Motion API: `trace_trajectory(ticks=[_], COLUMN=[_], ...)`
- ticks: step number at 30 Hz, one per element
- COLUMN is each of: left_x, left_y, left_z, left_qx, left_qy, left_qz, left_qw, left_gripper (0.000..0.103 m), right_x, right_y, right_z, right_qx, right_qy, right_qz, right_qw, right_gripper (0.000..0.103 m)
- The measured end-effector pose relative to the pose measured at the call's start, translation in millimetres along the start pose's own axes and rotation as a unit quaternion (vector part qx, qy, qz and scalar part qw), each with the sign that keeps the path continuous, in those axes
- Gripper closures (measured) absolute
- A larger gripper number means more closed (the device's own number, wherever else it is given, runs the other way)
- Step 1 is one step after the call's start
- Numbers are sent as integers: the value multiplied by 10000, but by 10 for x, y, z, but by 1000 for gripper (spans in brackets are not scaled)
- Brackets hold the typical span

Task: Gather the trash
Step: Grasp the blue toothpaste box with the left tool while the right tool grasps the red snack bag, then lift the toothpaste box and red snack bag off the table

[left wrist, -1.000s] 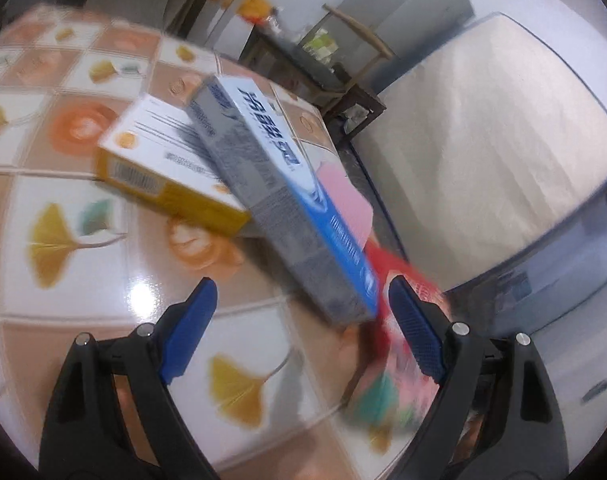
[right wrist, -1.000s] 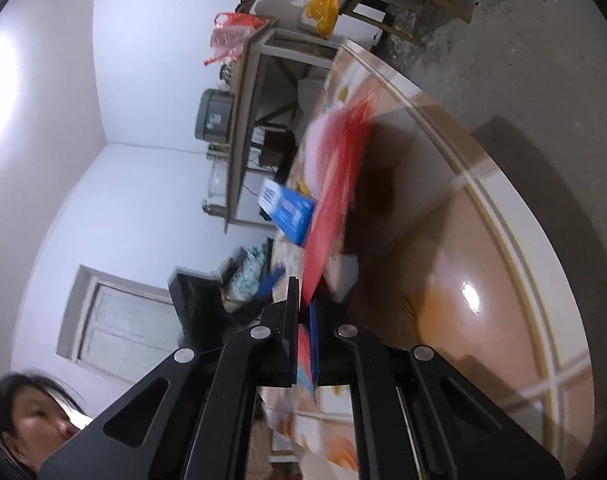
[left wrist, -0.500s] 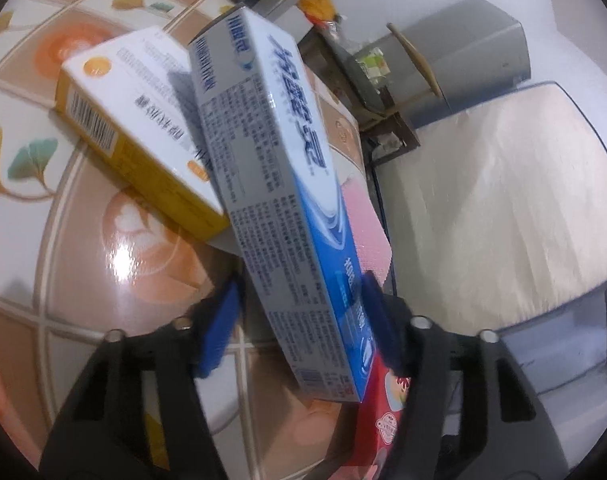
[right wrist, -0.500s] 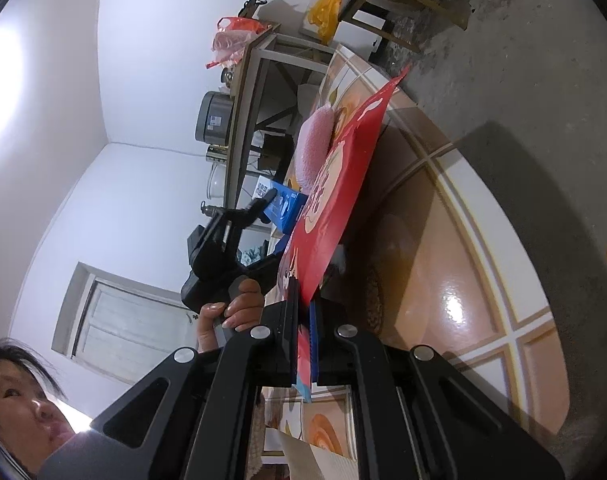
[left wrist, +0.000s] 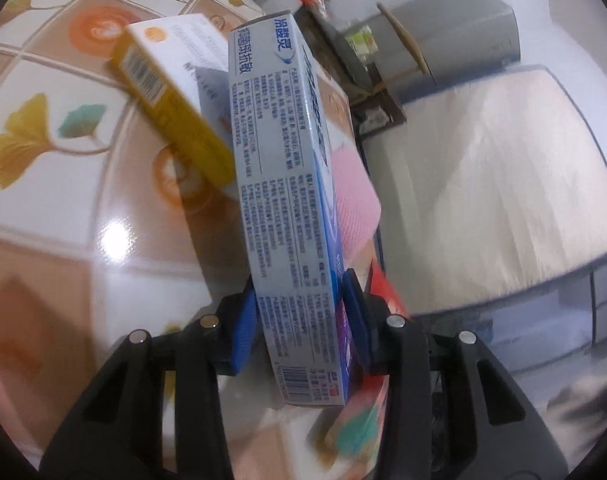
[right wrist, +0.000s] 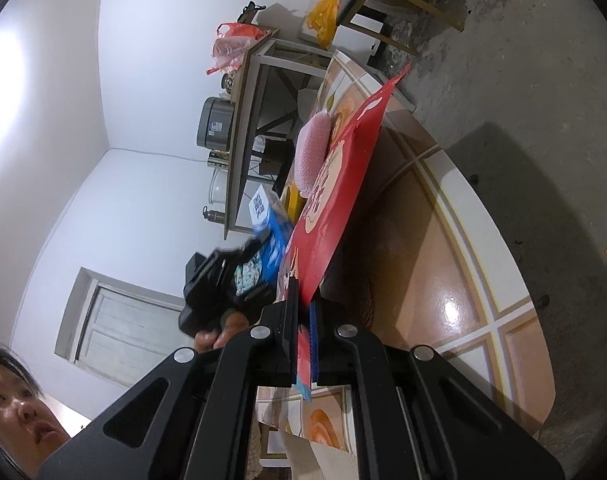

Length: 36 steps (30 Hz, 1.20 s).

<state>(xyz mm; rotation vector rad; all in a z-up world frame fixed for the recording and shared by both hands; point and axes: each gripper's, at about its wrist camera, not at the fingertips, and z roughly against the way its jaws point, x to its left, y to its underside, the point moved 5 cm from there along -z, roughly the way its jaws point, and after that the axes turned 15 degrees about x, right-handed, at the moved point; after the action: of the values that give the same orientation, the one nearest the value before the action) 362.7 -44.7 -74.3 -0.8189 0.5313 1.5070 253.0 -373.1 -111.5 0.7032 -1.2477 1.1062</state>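
Because its blue pads have just been closing in from either side, the left gripper (left wrist: pixel 299 320) now clamps the near end of the long blue-and-white cardboard toothpaste box (left wrist: pixel 279 184), gripped across its narrow width so the length sticks out ahead. The box's far end leans over the yellow-and-white cardboard carton (left wrist: pixel 171 104), which lies flat on the glossy tabletop printed with ginkgo leaves (left wrist: pixel 43 208). Just beside the box on its right sits a pink ribbed pad (left wrist: pixel 353 196), near the table's edge.

Pinched tight on the lower corner of a flat red printed plastic bag (right wrist: pixel 339 192), the right gripper (right wrist: pixel 303 344) holds it up on edge over the table. That looks meant to keep the bag standing within reach of the other hand, though the mouth is not visible. In the right wrist view the toothpaste box shows just behind the bag, beside the person's hand (right wrist: pixel 219 330), so dropping it in seems the likely next step.
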Motion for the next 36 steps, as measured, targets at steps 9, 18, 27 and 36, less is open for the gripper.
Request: trace_trajectory(ticks=[9, 18, 27, 36], left_x=[202, 39, -123, 142], left_y=[606, 585, 669, 583], left_z=[464, 771, 419, 474], left_qx=[917, 504, 379, 447], left_qy=[-636, -1822, -3080, -2757], left_qz=[-993, -1891, -2920, -2391], left_qw=[9888, 9636, 9047, 9300], left_gripper=[66, 26, 22, 44], right_x=[84, 273, 361, 343], right_y=[43, 116, 94, 15], right_z=[-159, -380, -217, -333], right_qx=[395, 830, 421, 320], right_qy=[192, 1367, 2212, 2171], right_qz=[109, 477, 555, 377], right_qw=[9990, 9860, 9727, 9749], right_gripper=[98, 85, 52, 52])
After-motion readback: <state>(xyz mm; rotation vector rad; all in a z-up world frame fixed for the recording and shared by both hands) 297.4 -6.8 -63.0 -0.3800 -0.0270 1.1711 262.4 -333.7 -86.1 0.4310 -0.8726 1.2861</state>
